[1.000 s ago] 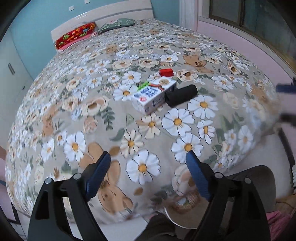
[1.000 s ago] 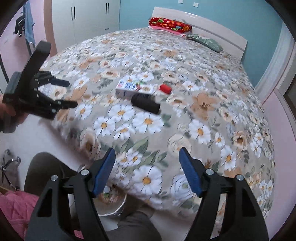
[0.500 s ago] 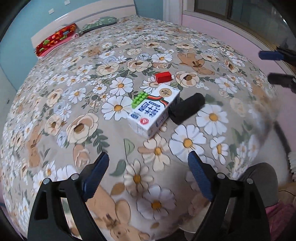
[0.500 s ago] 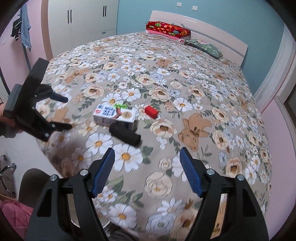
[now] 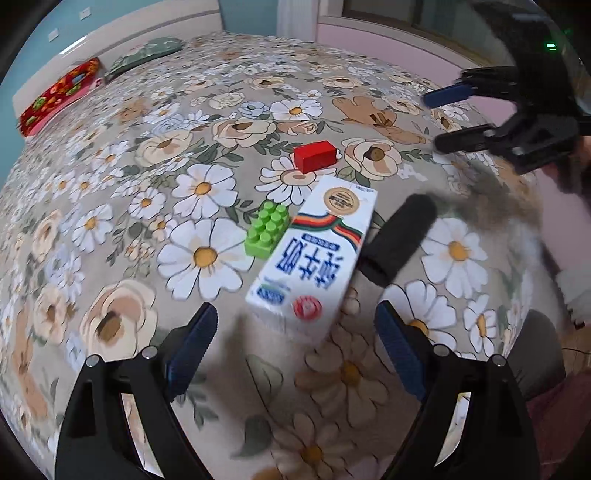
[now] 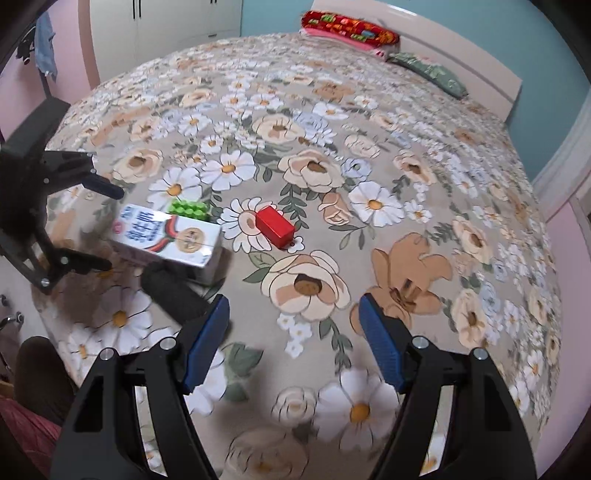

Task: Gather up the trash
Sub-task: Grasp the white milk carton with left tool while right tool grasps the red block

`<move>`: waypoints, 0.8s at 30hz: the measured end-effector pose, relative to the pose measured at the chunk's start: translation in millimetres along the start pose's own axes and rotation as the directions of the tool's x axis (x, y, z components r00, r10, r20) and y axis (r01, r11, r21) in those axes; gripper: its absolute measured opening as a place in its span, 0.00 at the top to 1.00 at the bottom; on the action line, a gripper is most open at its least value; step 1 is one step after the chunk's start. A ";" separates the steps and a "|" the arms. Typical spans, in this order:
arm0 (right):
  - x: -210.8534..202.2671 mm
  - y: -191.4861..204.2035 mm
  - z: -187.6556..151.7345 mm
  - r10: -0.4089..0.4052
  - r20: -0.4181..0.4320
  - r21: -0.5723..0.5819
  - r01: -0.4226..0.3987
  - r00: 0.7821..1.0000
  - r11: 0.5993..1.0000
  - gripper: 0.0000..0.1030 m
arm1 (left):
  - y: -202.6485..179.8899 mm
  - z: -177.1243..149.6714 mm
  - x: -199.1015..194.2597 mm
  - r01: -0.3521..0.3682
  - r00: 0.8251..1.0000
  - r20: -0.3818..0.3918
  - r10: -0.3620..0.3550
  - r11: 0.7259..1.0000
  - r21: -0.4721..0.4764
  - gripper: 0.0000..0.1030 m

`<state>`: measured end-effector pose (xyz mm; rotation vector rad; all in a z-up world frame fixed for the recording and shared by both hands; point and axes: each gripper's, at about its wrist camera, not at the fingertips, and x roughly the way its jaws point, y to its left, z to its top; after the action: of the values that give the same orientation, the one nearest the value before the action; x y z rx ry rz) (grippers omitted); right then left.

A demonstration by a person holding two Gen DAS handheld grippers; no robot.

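Note:
A white milk carton [image 5: 316, 258] lies flat on the floral bed [image 5: 147, 166], just ahead of my open left gripper [image 5: 295, 325]. A green toy brick [image 5: 266, 230] touches its left side, a black cylinder [image 5: 397, 240] lies along its right, and a red block [image 5: 314, 156] sits beyond. In the right wrist view the carton [image 6: 168, 234], green brick [image 6: 188, 209], black cylinder [image 6: 173, 293] and red block [image 6: 275, 227] lie ahead and to the left of my open right gripper [image 6: 293, 319]. Each gripper is empty and shows in the other's view.
A red patterned pillow [image 6: 349, 31] and a green pillow [image 6: 430, 72] lie at the headboard. A white wardrobe [image 6: 166, 22] stands beyond the bed's left side. The bed edge and floor are at the lower left of the right wrist view [image 6: 11, 321].
Both grippers have moved forward over the bed toward the items. The carton is now close in front of the left gripper. Both stay open.

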<state>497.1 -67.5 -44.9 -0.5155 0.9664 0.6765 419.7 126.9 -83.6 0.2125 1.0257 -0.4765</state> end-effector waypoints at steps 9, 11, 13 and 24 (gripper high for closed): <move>73.7 -2.8 35.6 0.026 -0.021 -0.095 -0.028 0.999 0.995 0.30 | 7.8 11.1 24.1 0.088 0.995 0.033 -0.090 0.995 0.044 0.14; 86.9 -1.0 43.3 0.036 -0.018 -0.129 -0.038 0.999 0.991 0.30 | 7.6 13.0 30.5 0.108 0.994 0.020 -0.109 0.993 0.045 0.14; 98.1 3.2 49.7 0.055 -0.017 -0.161 -0.057 0.998 0.985 0.30 | 6.2 14.4 35.5 0.120 0.993 0.010 -0.121 0.992 0.050 0.20; 120.7 10.8 57.0 0.177 -0.008 -0.134 -0.177 0.984 0.975 0.52 | 6.9 11.9 41.8 0.151 0.989 0.013 -0.151 0.987 -0.046 0.50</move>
<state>569.5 12.8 -124.0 -0.5501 0.9753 0.9072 450.0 116.6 -113.9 0.0911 1.0464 -0.5896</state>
